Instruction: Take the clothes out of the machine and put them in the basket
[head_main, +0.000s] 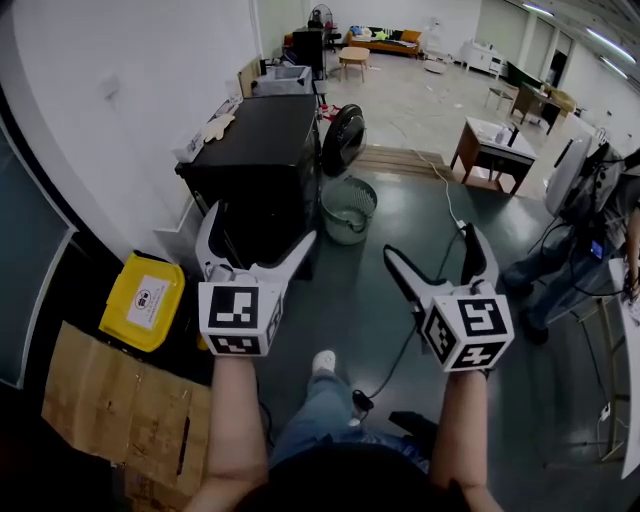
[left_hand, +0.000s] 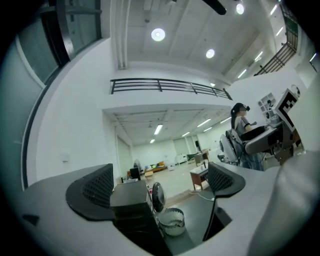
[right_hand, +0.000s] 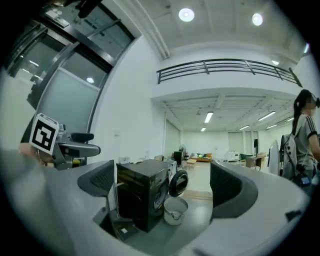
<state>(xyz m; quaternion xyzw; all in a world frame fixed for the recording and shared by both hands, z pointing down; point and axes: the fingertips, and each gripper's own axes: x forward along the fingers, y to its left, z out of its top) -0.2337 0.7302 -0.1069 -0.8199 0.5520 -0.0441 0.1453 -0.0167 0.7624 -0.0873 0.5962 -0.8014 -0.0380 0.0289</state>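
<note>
the black washing machine (head_main: 262, 160) stands against the white wall, ahead of both claws and well apart from them, with its round door (head_main: 343, 140) swung open toward the room. the pale basket (head_main: 348, 210) sits on the floor just beside the machine's front, below that door. in the head view the machine lies past the left gripper (head_main: 262, 226), and the basket lies ahead, between the two claws and nearer the left one. the right gripper (head_main: 431, 241) is out over bare floor, to the right of the basket. the left gripper's jaws are spread wide with only air between the pads, and its own view frames the machine, door and basket far off through the gap. the right gripper's jaws are spread just as wide and grip nothing, and its view shows the same three things in the distance. no clothes can be made out, and the drum's inside is not shown. both bare forearms reach forward from the bottom of the head view, side by side, holding the claws about level and pointed toward the machine, with the marker cubes facing up at the camera.
</note>
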